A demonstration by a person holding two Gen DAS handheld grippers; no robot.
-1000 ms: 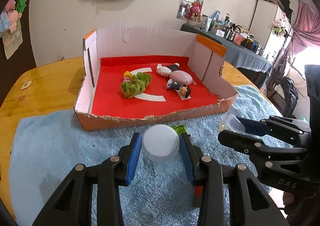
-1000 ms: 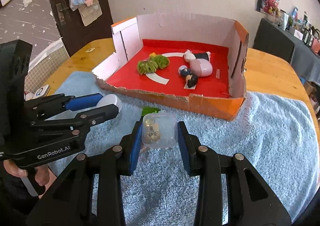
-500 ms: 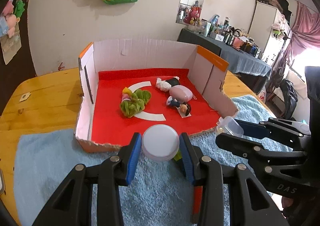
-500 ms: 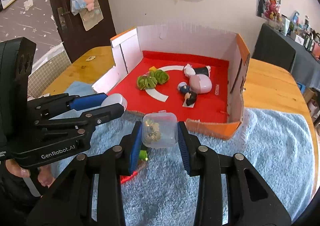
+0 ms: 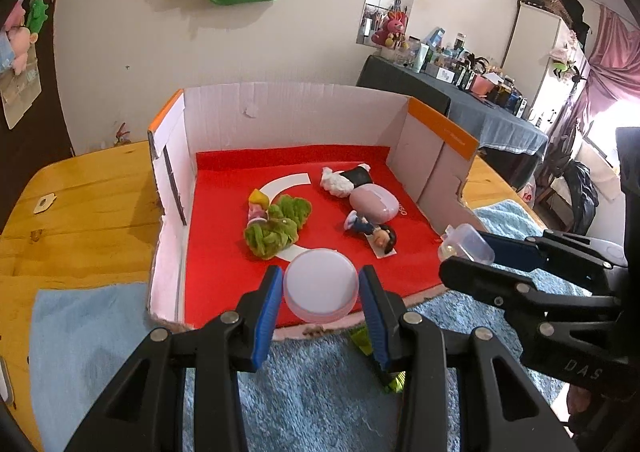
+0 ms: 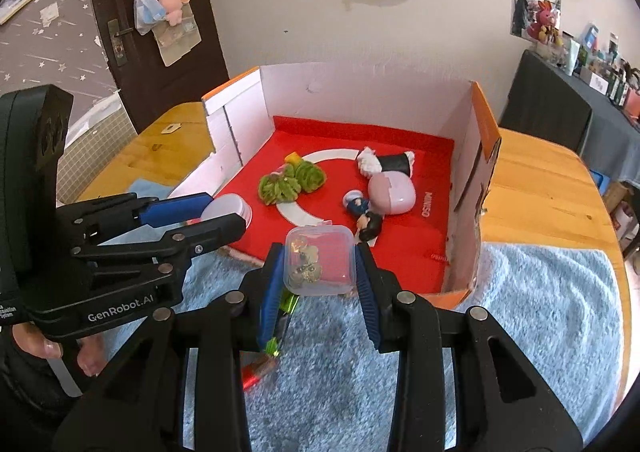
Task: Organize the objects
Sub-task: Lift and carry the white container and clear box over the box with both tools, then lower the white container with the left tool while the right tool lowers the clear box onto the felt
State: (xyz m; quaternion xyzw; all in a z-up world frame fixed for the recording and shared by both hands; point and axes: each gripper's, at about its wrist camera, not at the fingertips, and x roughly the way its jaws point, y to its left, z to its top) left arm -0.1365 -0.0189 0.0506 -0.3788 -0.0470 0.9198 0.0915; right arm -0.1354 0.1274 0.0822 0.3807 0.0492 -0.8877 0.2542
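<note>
My left gripper (image 5: 320,288) is shut on a round white container (image 5: 320,286) and holds it above the front edge of the cardboard box (image 5: 288,112). My right gripper (image 6: 318,262) is shut on a small clear plastic case (image 6: 319,261) with metal bits inside, held over the box's front edge (image 6: 460,294). The box has a red floor (image 6: 412,228) with a green plush (image 5: 276,226), a pink case (image 5: 374,204), a small doll (image 5: 374,234) and a black-and-white figure (image 5: 346,180). The right gripper with its clear case also shows in the left wrist view (image 5: 466,242).
A blue towel (image 6: 540,312) covers the wooden table (image 5: 80,204) under the box. A green and red item (image 6: 276,332) lies on the towel below the grippers. A dark table with clutter (image 5: 460,92) stands at the back right.
Both grippers have lifted and moved forward with their containers, from over the towel to over the box's front edge.
</note>
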